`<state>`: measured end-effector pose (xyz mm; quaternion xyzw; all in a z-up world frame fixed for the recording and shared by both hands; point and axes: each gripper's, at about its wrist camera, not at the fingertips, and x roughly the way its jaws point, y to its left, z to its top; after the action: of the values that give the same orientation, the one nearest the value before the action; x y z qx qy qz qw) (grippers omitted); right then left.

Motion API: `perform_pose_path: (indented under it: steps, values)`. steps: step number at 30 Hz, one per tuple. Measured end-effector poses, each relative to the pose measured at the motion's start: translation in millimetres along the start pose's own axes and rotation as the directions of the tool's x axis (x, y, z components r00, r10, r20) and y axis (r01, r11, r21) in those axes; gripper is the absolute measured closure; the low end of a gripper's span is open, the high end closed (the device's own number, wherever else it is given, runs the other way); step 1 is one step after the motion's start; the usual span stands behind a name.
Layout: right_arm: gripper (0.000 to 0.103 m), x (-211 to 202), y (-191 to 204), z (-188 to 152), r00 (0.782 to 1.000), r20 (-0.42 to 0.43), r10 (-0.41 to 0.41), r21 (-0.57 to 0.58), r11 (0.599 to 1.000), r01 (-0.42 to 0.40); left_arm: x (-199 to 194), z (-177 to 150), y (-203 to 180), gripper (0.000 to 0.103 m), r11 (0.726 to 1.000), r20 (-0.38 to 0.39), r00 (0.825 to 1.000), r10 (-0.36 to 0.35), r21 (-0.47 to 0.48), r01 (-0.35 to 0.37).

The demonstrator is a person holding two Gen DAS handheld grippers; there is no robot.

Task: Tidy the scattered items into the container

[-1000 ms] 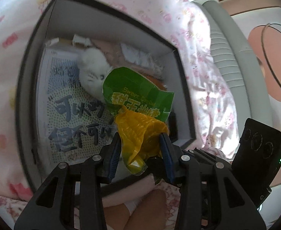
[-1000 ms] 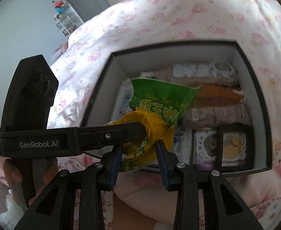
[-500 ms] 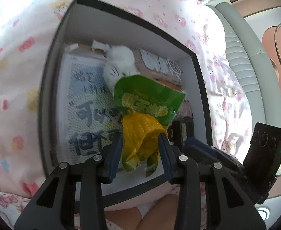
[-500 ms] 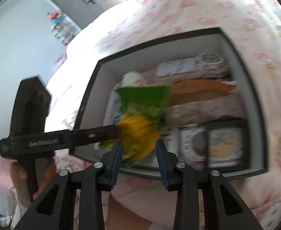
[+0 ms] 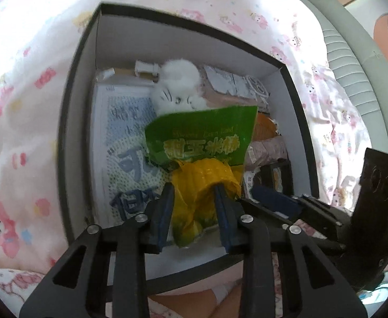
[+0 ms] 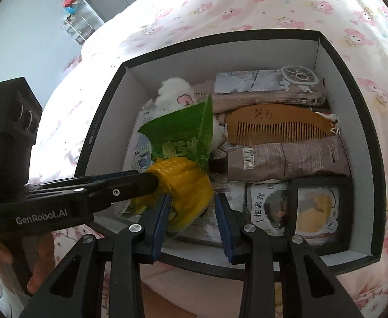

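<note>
My left gripper (image 5: 192, 201) has its jaws pinched on the yellow lower end of the corn bag (image 5: 202, 156), and the film crumples between the pads. That hold keeps the bag hanging over the box (image 5: 80, 61), inside the near wall, green top pointing at the far side. From the right wrist view the left gripper (image 6: 151, 179) comes in sideways and bites the bag (image 6: 183, 169) at the yellow part.

My right gripper (image 6: 191, 206) sits just behind the bag, jaws spread. The left pad looks to brush the wrapper and the right pad is apart from it, so I judge it grips nothing and is only there to steady or take over. In the left view it (image 5: 268, 194) lies beside the bag, low right.

Bag is above the box contents, not resting on them as far as I can tell. Under it lies a blue-white printed pack (image 5: 125, 143). Behind it a white plush (image 5: 179, 84). On the right side, packed in rows: phone case (image 6: 268, 87), comb (image 6: 276, 128), tube (image 6: 286, 159), framed picture (image 6: 316, 209). Rows leave the left half free, which is likely why the bag is held there.

Box sits on a bed with a pink-print cover (image 6: 247, 2).

Next I'd lower and release, and flimsy film may cling to a pad.
</note>
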<state>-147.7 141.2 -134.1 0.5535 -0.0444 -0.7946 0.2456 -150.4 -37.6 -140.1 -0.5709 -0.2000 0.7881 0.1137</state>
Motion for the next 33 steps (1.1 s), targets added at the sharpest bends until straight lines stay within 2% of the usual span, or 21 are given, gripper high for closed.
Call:
perform_pose_path:
  steps: [1,2,3,5,7,8,9,11,13,17,20,24,30,33]
  values:
    - [0.071,-1.7,1.3,0.1,1.0,0.005,-0.014,-0.005,1.0,0.014,-3.1,0.1,-1.3,0.068,1.0,0.02,1.0,0.014,0.013,-0.015]
    - [0.071,-4.3,2.4,0.9,1.0,0.012,-0.028,-0.007,1.0,0.029,-7.2,0.6,-3.1,0.06,0.999,0.047,0.998,0.029,0.026,-0.03]
    - [0.07,-7.8,2.9,2.1,0.999,0.021,-0.037,-0.003,0.999,0.038,-11.0,1.4,-5.1,0.058,0.999,0.075,0.996,0.039,0.034,-0.042]
    - [0.062,-16.5,4.6,5.6,0.997,0.043,-0.065,0.006,0.998,0.065,-22.7,2.4,-12.1,0.035,0.995,0.148,0.986,0.075,0.057,-0.084]
    - [0.053,-28.7,9.3,9.9,0.989,0.088,-0.119,0.003,0.993,0.12,-34.7,5.8,-19.3,0.023,0.988,0.219,0.969,0.111,0.077,-0.131]
    - [0.047,-34.9,12.2,11.5,0.983,0.11,-0.146,0.0,0.989,0.147,-43.3,7.6,-23.4,0.022,0.985,0.253,0.96,0.12,0.087,-0.147]
    - [0.044,-42.2,15.3,13.1,0.977,0.131,-0.169,0.0,0.985,0.171,-50.7,8.5,-26.5,0.02,0.983,0.277,0.953,0.124,0.094,-0.155]
    - [0.034,-58.5,21.1,15.3,0.965,0.167,-0.204,0.004,0.978,0.207,-70.6,8.3,-34.5,0.009,0.978,0.332,0.934,0.132,0.108,-0.176]
    - [0.029,-77.3,28.5,15.9,0.947,0.216,-0.238,0.013,0.97,0.241,-88.8,8.0,-44.5,0.002,0.973,0.385,0.913,0.137,0.118,-0.196]
    - [0.027,-113.4,47.8,10.5,0.91,0.303,-0.284,0.016,0.956,0.293,-127.3,-3.3,-60.3,0.001,0.971,0.488,0.865,0.121,0.12,-0.204]
    - [0.025,-135.9,60.5,0.4,0.886,0.344,-0.31,0.025,0.947,0.321,-148.2,-17.3,-69.9,0.001,0.969,0.521,0.845,0.121,0.123,-0.215]
    - [0.023,-156.6,73.1,-19.5,0.859,0.387,-0.336,0.045,0.937,0.347,-163.3,-40.7,-80.2,0.0,0.961,0.524,0.839,0.15,0.122,-0.248]
    - [0.02,-170.5,76.0,-59.6,0.834,0.41,-0.37,0.088,0.926,0.368,-167.5,-83.1,-87.7,0.0,0.951,0.502,0.843,0.192,0.115,-0.286]
    - [0.02,-173.6,73.0,-74.3,0.82,0.416,-0.394,0.1,0.916,0.389,-167.1,-104.5,-87.9,0.0,0.947,0.509,0.833,0.216,0.099,-0.306]
